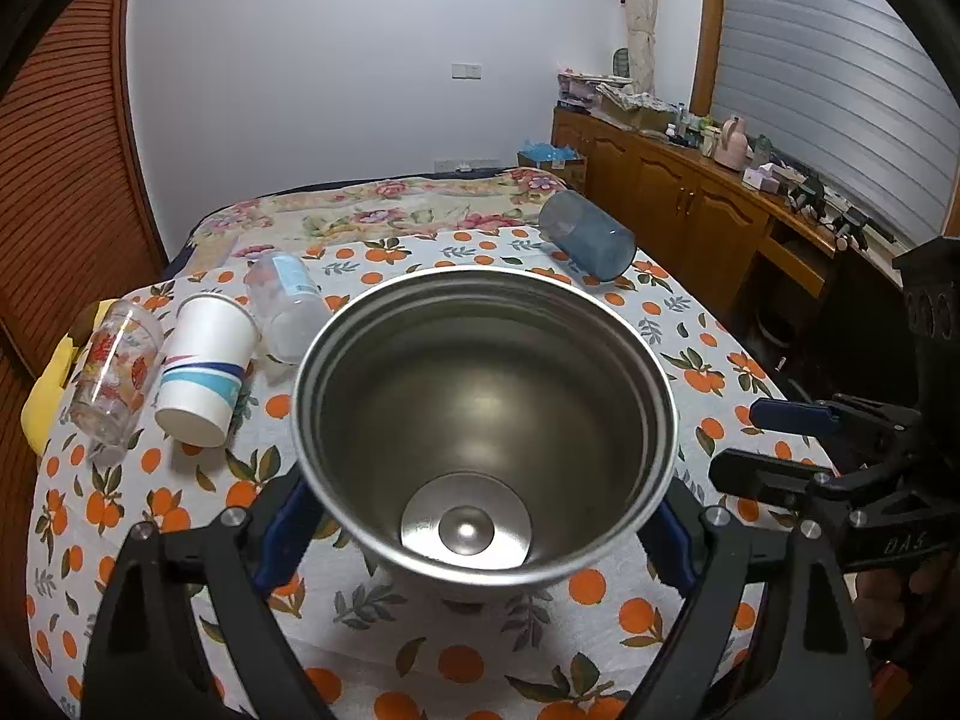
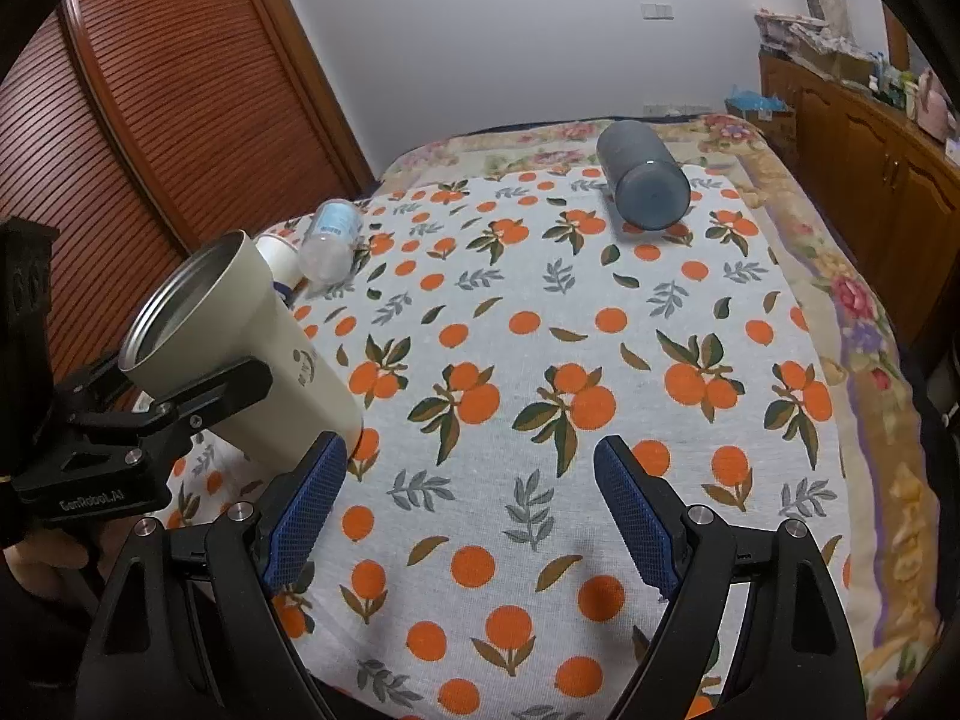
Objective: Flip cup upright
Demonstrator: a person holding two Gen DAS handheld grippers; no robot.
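On cloth (image 2: 540,360): five cups (image 2: 240,354).

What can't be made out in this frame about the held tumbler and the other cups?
- Tumbler base contact with the tablecloth: left wrist view, its own wall hides it; right wrist view, right gripper finger covers it.
- Paper cup: mostly behind the tumbler, right wrist view.
- Tumbler logo: too small.

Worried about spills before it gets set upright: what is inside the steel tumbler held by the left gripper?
Nothing: the tumbler shows bare steel walls and a shiny round bottom, no liquid. The left gripper clamps its lower body; the underside is hidden.
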